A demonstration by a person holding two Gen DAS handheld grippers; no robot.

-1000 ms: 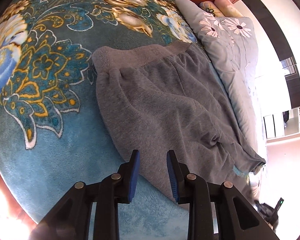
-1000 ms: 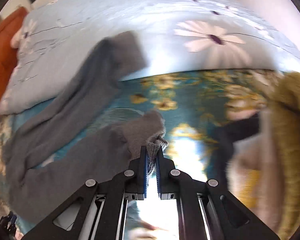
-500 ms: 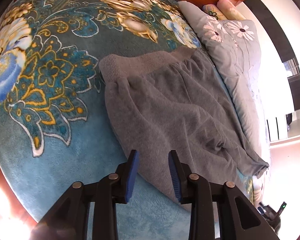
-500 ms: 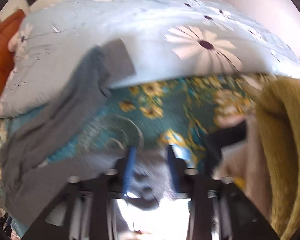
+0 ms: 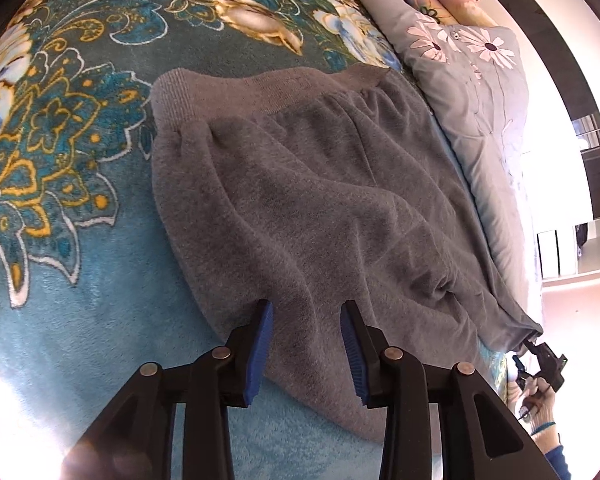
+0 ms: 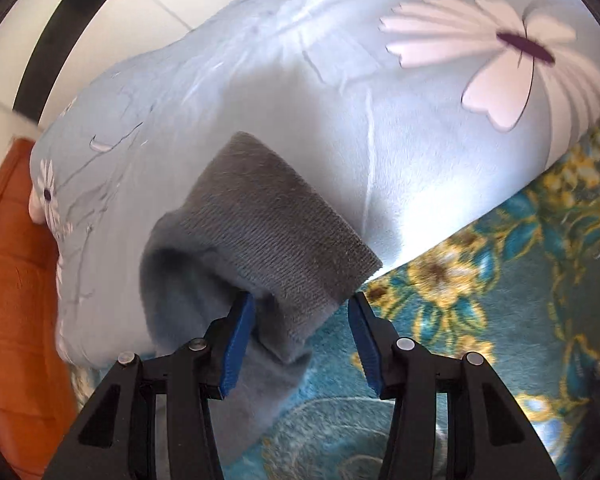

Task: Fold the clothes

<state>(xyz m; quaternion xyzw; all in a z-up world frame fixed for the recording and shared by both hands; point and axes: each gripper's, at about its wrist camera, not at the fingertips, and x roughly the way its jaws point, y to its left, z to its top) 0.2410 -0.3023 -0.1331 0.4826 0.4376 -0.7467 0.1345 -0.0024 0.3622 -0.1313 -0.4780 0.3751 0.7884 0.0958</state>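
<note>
Grey trousers (image 5: 320, 200) lie spread on the bed's flowered blanket (image 5: 60, 140), waistband flat. The left hand-held gripper (image 5: 306, 344) hovers wide above one leg; the right hand-held gripper (image 6: 300, 332), wide too, straddles the other leg's cuff (image 6: 276, 220) against the quilt (image 6: 340, 80), likely to take hold.

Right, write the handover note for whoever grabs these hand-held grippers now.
Left hand-held gripper: open, holding nothing, poised over the near edge of the grey sweatpants.
Right hand-held gripper: open, its fingers either side of a ribbed leg cuff that lies against the pale blue duvet; not clamped.
Sweatpants lie spread on the teal floral blanket, waistband at the far end.
Done: laid out roughly flat.
Left: every fold; grip the cuff first.
</note>
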